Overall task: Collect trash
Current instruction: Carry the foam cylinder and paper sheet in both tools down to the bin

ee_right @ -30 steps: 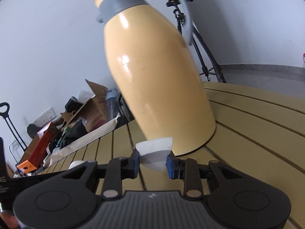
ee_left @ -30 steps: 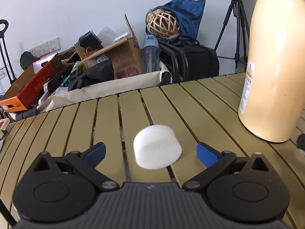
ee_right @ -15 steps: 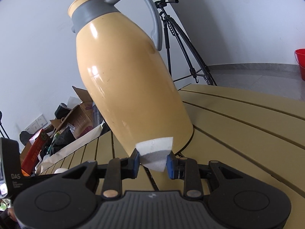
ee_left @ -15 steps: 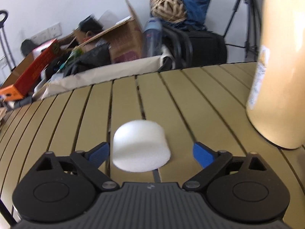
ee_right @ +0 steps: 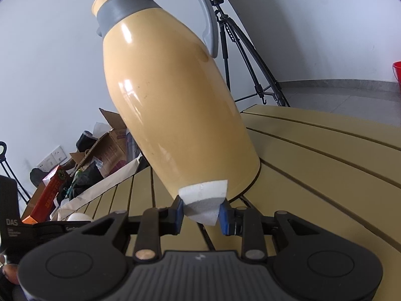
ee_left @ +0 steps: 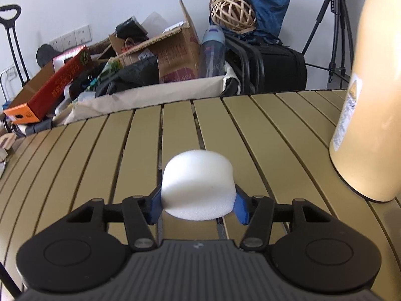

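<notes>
A rounded white foam block (ee_left: 198,184) sits between the blue pads of my left gripper (ee_left: 198,204), which is shut on it just above the slatted olive table (ee_left: 263,135). My right gripper (ee_right: 201,214) is shut on a wedge-shaped white foam scrap (ee_right: 204,199) and holds it in front of the base of the yellow thermos jug (ee_right: 173,105). The top of the foam block also shows at the far left of the right wrist view (ee_right: 79,217), behind the left gripper's body.
The yellow jug (ee_left: 371,105) stands on the table to the right of my left gripper. Beyond the far table edge lies a pile of cardboard boxes (ee_left: 160,52), a water bottle (ee_left: 213,50), a black bag (ee_left: 280,67), a wicker ball (ee_left: 233,10) and a tripod (ee_right: 240,42).
My left gripper was open around the white foam block and has shut on it. My right gripper keeps holding its foam wedge and has shifted relative to the jug.
</notes>
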The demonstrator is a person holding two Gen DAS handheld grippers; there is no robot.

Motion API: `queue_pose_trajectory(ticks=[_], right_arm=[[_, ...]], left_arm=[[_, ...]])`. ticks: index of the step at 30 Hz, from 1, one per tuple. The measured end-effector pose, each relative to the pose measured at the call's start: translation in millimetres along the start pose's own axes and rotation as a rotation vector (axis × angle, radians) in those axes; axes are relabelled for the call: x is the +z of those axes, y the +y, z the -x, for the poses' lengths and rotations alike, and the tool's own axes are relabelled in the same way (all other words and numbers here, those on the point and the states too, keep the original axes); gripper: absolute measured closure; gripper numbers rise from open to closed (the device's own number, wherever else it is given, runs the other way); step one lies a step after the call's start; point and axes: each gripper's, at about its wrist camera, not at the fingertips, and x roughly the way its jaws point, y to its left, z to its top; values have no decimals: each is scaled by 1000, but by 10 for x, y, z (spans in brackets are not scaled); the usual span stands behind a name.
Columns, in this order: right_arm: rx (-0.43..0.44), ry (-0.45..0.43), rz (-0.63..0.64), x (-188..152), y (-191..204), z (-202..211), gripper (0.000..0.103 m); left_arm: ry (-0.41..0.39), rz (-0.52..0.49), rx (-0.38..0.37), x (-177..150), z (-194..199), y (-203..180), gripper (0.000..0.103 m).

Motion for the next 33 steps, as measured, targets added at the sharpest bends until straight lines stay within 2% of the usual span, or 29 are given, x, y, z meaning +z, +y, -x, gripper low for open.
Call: queue_pose_trajectory(ticks=[11, 23, 33], right_arm=[[9, 21, 50, 19, 234, 255, 76], [33, 29, 140, 6, 674, 755, 76], [72, 49, 190, -159, 954, 1216, 75]], left_arm=[[-16, -16, -15, -156, 455, 106, 47], [-69, 4, -37, -249, 1195, 405, 47], [-98, 1, -47, -541, 1762, 633, 47]])
